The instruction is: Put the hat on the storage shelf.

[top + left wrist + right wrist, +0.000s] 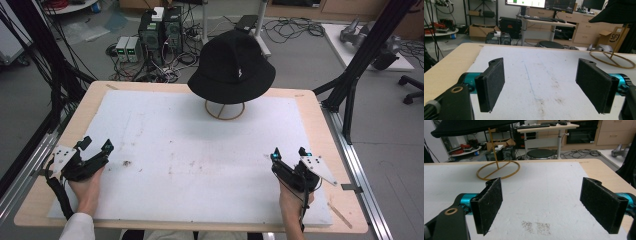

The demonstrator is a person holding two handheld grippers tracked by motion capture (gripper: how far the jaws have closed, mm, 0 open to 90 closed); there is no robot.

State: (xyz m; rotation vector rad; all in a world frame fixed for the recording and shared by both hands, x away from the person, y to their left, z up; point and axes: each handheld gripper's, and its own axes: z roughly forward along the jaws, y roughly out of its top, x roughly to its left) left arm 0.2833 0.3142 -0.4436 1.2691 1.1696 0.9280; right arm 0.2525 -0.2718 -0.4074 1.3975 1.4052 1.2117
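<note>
A black bucket hat (232, 67) rests on a thin gold wire stand (225, 110) at the back middle of the table. Its brim (616, 12) and the stand's ring base (614, 58) appear at the upper right of the left gripper view, and the brim (469, 126) and ring (498, 171) at the upper left of the right gripper view. My left gripper (96, 144) stands open near the front left of the white mat, its pads (492, 82) wide apart with nothing between. My right gripper (289, 152) is open at the front right, well short of the hat.
A white foam mat (200, 150) covers the wooden table (310, 107), with dirt marks (126, 163) near the left gripper. Black frame posts (350, 85) stand at the right edge. Computers and cables (155, 35) lie on the floor beyond the table.
</note>
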